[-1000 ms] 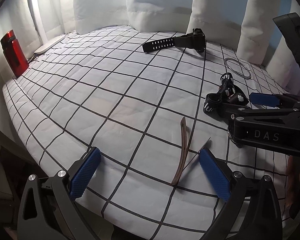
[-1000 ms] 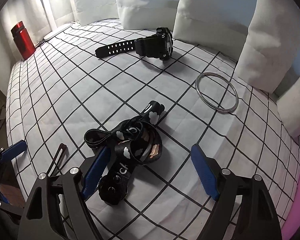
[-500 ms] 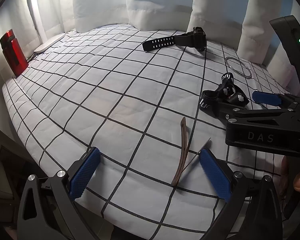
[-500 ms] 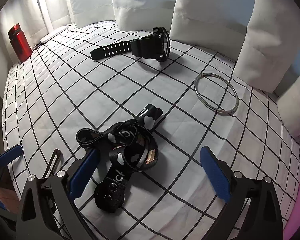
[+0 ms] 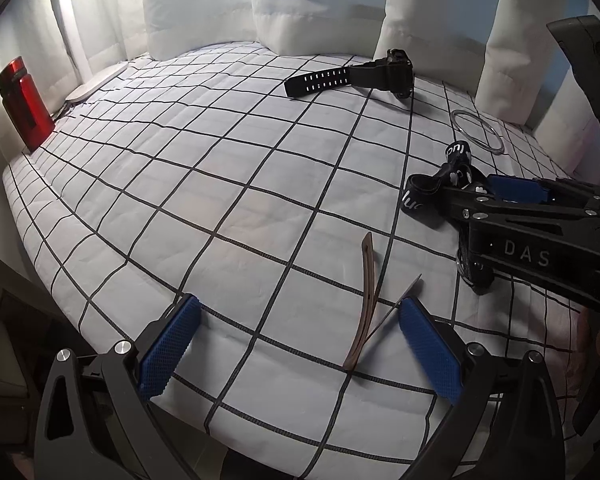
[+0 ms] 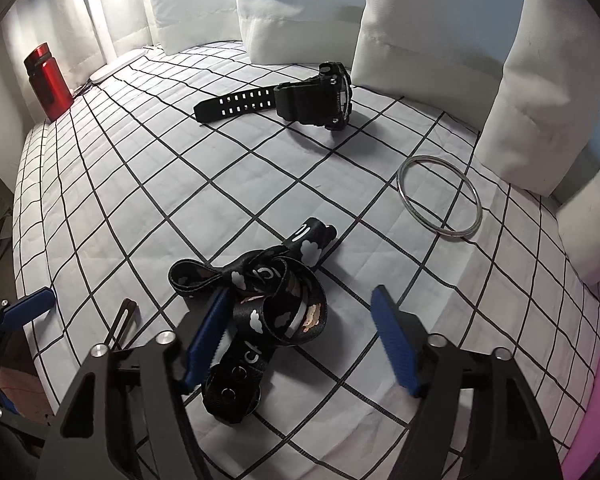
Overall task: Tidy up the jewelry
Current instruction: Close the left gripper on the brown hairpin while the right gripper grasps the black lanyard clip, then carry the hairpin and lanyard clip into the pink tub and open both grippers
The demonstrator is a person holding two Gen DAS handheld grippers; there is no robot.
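Right wrist: my right gripper (image 6: 300,332) has narrowed slightly, still wide, around the strap (image 6: 260,304); bangle (image 6: 439,200) at one o'clock.

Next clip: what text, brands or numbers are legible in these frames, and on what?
"DAS": white letters on the right gripper body, left wrist view.
"luc": partial white lettering on the black cloud-print strap; the rest is folded away.
Black watch: bezel lettering too blurred to read.
Red bottle: no readable label.
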